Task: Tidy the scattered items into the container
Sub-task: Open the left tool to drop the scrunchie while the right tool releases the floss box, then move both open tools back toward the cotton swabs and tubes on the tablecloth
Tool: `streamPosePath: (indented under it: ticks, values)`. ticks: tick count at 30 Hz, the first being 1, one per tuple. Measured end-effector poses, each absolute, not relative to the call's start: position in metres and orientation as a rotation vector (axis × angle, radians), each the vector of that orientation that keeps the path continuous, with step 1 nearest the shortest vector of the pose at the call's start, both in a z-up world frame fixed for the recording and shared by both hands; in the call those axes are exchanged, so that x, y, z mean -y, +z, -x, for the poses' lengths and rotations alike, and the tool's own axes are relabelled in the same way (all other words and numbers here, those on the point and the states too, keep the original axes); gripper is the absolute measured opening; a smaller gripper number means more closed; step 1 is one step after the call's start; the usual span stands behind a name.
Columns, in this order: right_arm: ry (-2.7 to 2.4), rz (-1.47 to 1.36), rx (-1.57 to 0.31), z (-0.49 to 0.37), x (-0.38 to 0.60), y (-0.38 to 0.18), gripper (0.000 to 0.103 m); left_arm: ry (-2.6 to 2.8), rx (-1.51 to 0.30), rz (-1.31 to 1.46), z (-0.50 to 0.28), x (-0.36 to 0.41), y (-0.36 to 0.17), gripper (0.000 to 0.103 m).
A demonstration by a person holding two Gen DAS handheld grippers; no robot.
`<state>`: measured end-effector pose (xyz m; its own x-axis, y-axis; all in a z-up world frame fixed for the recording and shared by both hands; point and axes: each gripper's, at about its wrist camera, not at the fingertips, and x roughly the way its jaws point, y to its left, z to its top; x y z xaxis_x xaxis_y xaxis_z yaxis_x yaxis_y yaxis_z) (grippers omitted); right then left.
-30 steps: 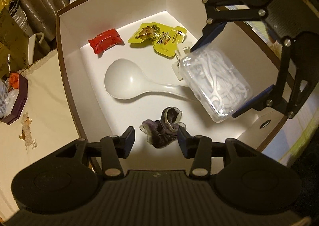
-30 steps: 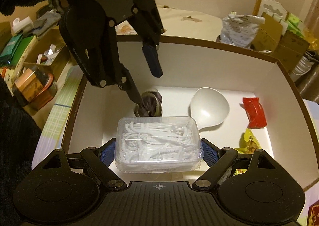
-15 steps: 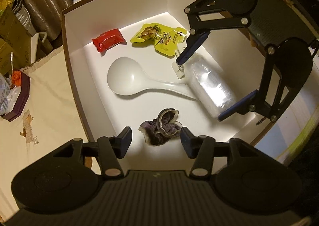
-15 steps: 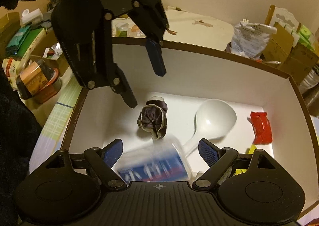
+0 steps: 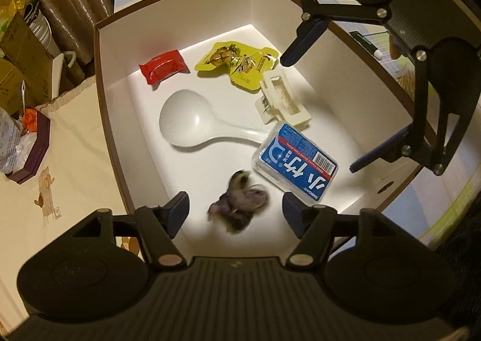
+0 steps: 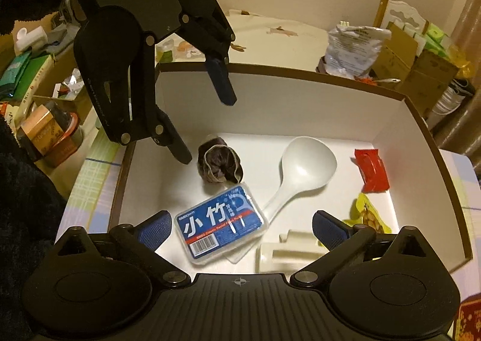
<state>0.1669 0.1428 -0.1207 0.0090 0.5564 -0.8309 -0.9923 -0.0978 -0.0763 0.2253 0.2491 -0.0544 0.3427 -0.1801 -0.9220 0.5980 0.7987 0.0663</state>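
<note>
The floss box (image 6: 221,225) lies blue side up in the big box (image 5: 102,76), on the spoon (image 5: 192,124) handle, by the sock (image 6: 221,163). My right gripper (image 6: 239,231) and left gripper (image 5: 236,210) just opened wide. Both hold nothing.

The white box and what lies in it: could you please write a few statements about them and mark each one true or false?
1. The floss case lies on the floor of the white box, blue label up. True.
2. The right gripper holds the floss case. False: its jaws stand open and empty.
3. The white ladle is inside the box. True.
4. The red packet lies outside the box. False: it is inside.
5. The left gripper clamps the dark cloth. False: open.
</note>
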Motion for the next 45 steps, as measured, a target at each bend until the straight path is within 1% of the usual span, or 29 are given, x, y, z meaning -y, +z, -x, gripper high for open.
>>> streamPosePath:
  ticks: [1,5,8,11,13,16,23,25,35,45]
  values:
    - [1.475,0.859,-0.675,-0.166,-0.141,-0.119,0.103,-0.526,-1.112,-0.436,-0.225,-0.248,-0.054,0.071]
    - [1.442,0.841,-0.677,-0.160,-0.131,-0.116,0.103,-0.523,-1.103,-0.442,-0.224,-0.243,-0.051,0.075]
    - [1.417,0.823,-0.684,-0.158,-0.125,-0.113,0.103,-0.516,-1.092,-0.442,-0.223,-0.240,-0.048,0.083]
    - [1.392,0.804,-0.682,-0.155,-0.118,-0.107,0.103,-0.510,-1.081,-0.449,-0.222,-0.237,-0.044,0.084]
    - [1.378,0.789,-0.673,-0.152,-0.114,-0.103,0.103,-0.503,-1.075,-0.451,-0.221,-0.235,-0.042,0.089]
    - [1.365,0.773,-0.660,-0.147,-0.107,-0.097,0.103,-0.486,-1.066,-0.455,-0.220,-0.232,-0.039,0.091]
    - [1.348,0.743,-0.622,-0.135,-0.089,-0.085,0.103,-0.451,-1.051,-0.469,-0.215,-0.227,-0.032,0.094]
    - [1.340,0.734,-0.613,-0.132,-0.084,-0.082,0.103,-0.440,-1.045,-0.470,-0.213,-0.225,-0.030,0.096]
    - [1.321,0.691,-0.578,-0.117,-0.052,-0.069,0.103,-0.399,-1.014,-0.466,-0.191,-0.214,-0.015,0.097]
    - [1.316,0.651,-0.558,-0.098,-0.010,-0.060,0.103,-0.309,-0.989,-0.406,-0.152,-0.203,0.001,0.098]
